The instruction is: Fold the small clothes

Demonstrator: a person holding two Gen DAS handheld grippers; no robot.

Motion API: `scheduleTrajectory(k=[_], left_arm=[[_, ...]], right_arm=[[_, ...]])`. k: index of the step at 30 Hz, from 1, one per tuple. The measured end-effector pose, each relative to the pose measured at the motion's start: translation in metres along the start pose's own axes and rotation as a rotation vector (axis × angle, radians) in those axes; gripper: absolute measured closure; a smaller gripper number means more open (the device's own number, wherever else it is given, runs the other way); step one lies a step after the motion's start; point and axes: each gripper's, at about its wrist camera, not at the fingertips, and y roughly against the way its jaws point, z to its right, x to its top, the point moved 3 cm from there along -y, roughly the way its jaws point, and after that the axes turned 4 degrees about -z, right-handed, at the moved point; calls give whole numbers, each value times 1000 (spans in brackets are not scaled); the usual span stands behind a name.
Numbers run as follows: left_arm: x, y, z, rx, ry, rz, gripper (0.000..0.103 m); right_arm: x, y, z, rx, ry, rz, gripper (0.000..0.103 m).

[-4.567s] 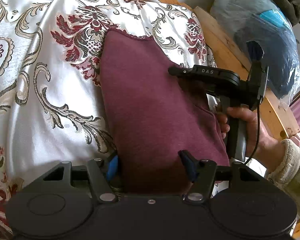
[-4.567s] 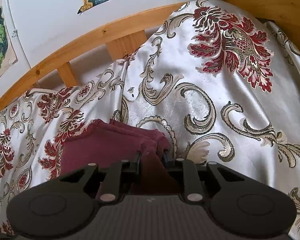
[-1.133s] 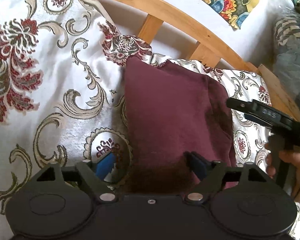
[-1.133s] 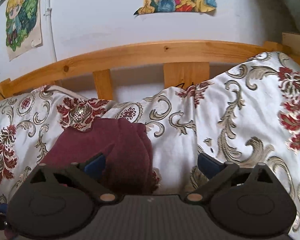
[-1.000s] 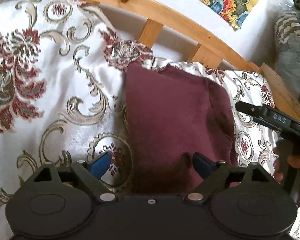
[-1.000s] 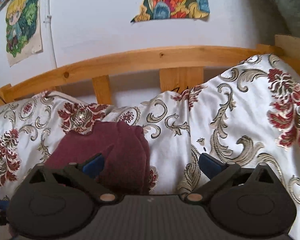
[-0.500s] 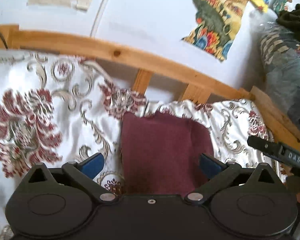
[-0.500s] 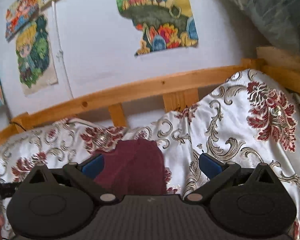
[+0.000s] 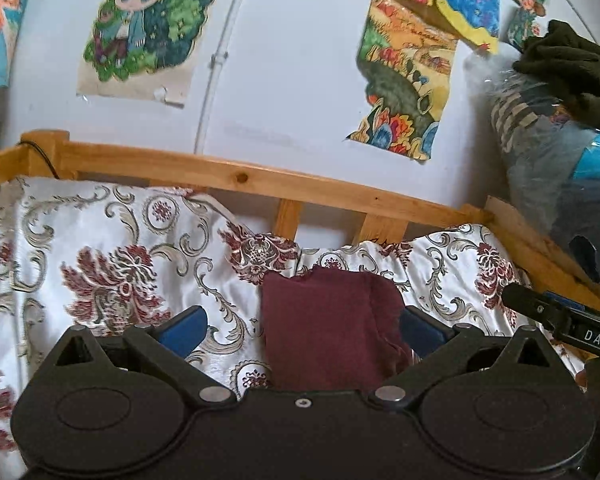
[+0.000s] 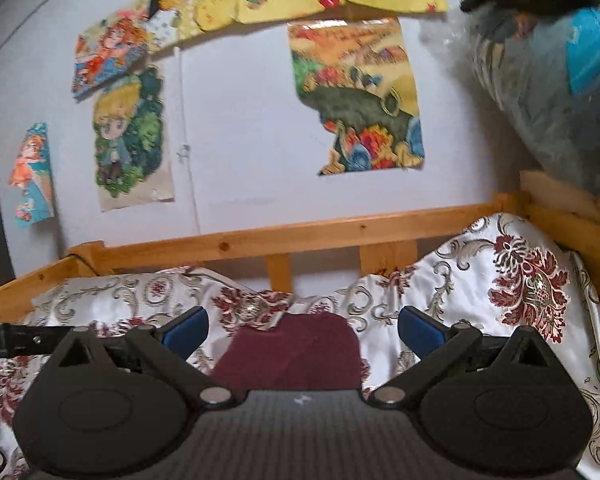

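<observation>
I see the folded maroon garment lying on the patterned bedspread near the wooden rail. My left gripper and right gripper both hang above it, jaws spread wide and holding nothing.

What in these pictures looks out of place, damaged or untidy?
The folded maroon garment lies neatly on the patterned bedspread, and both the left gripper and the right gripper are open, holding nothing. Only the wall poster looks odd: its lower edge is ragged and torn.
</observation>
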Motion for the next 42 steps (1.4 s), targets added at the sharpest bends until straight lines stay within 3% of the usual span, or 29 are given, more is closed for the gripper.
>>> scheduleTrajectory(k=[5,14,22,33,42], left_arm=[[-14,30,-1,38,-28,8,1],[-57,54,-16,105,-41,-51,1],[-88,45,-25,126,-25,-65,1],[-117,29,-18,151,-104,-95,1],[-124,19,-15,157,-129,-126,1]], right_arm=[[-8,27,-18,11,29,10,0],[-39,58,-33,1,61,-47,0],[-69,70,-37,-63,55,-58,0],[-109,68,-32,-120,53,-115,0],[-124,63,-28,-125,37,-155,0]])
